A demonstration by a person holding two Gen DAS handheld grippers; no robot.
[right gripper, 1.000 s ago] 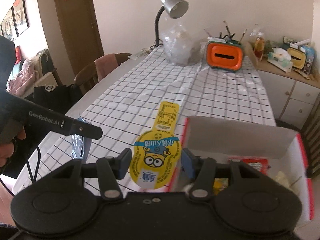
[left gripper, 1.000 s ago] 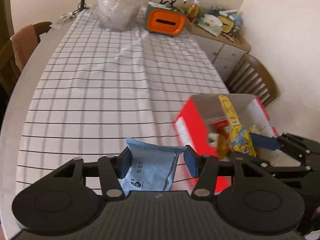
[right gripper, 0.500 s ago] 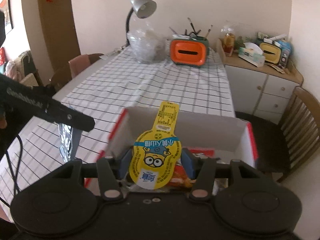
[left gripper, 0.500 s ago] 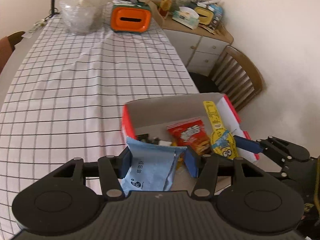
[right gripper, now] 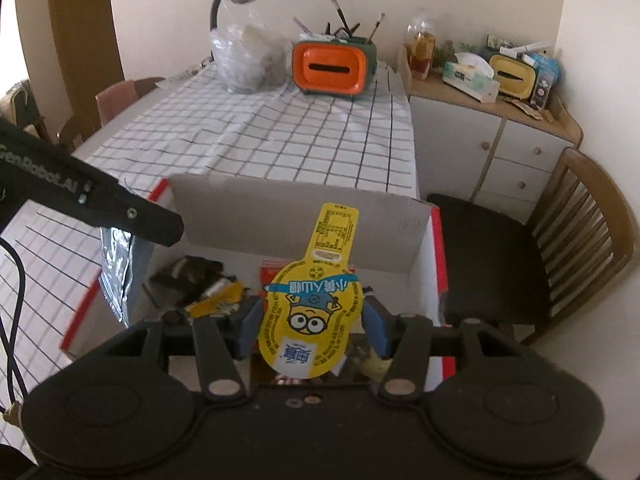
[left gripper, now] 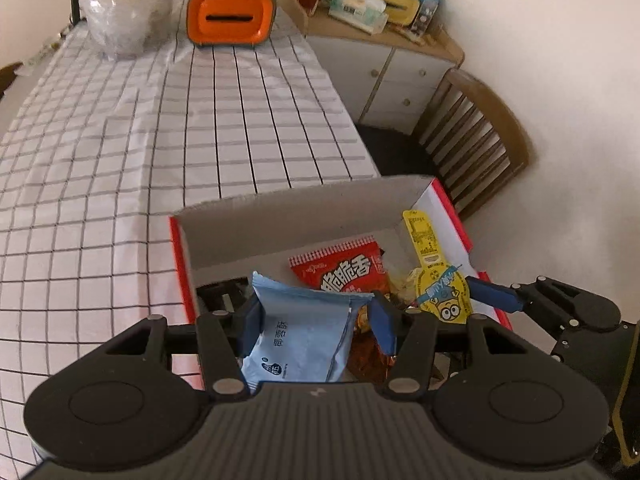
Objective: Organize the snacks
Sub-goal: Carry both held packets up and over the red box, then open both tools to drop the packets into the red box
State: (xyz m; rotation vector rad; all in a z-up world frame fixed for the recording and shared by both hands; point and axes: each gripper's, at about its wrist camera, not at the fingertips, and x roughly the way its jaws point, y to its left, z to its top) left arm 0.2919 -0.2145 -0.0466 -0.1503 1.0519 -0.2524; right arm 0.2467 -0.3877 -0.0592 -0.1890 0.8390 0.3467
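My left gripper (left gripper: 314, 316) pinches the blue packet (left gripper: 298, 340) by its sides, and my right gripper (right gripper: 310, 322) is clamped on the yellow cartoon snack (right gripper: 310, 320) at its wide body. Both hang over the open red box (right gripper: 438, 240) w/ the red bag (left gripper: 344, 272) inside. Both look light, thin and crinkly, prob. slippery film, so edge grips seem right, no hard squeeze.

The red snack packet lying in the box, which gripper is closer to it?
Left. The left gripper, holding the blue packet, hangs right at the red snack packet. The right gripper, holding the yellow snack, sits further off beside it.
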